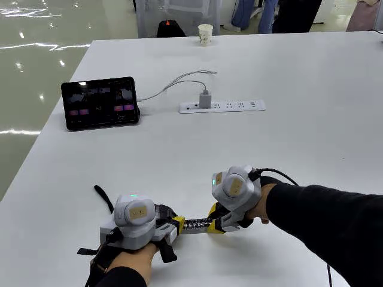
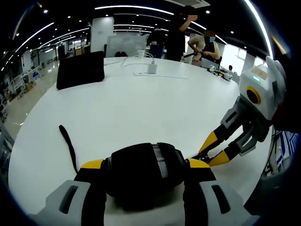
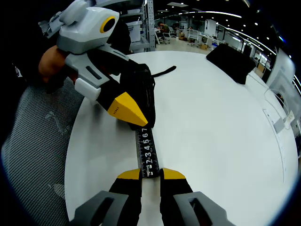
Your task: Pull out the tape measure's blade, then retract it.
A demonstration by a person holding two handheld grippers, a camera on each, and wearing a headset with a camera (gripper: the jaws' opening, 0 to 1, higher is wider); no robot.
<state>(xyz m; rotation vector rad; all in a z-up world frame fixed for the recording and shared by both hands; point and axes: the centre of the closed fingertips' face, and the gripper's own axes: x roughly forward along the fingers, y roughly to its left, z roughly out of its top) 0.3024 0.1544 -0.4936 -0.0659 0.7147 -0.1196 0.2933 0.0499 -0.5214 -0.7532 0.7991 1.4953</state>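
The black tape measure (image 2: 143, 176) lies on the white table, with my left gripper (image 2: 146, 165) shut on its body from both sides. A short length of the blade (image 3: 146, 148), with printed numbers, runs out of the case (image 3: 141, 92). My right gripper (image 3: 150, 173) is shut on the blade's end. In the head view the left gripper (image 1: 173, 224) and the right gripper (image 1: 214, 226) stand close together near the table's front edge, with the blade (image 1: 194, 224) stretched between them. The tape measure's black wrist strap (image 1: 103, 197) trails off to the left.
A dark tablet (image 1: 100, 101) stands at the left of the table (image 1: 287, 137). A white power strip (image 1: 221, 106) with a charger and cable lies in the middle, and a paper cup (image 1: 205, 34) stands at the far edge. People stand beyond the table (image 2: 197, 42).
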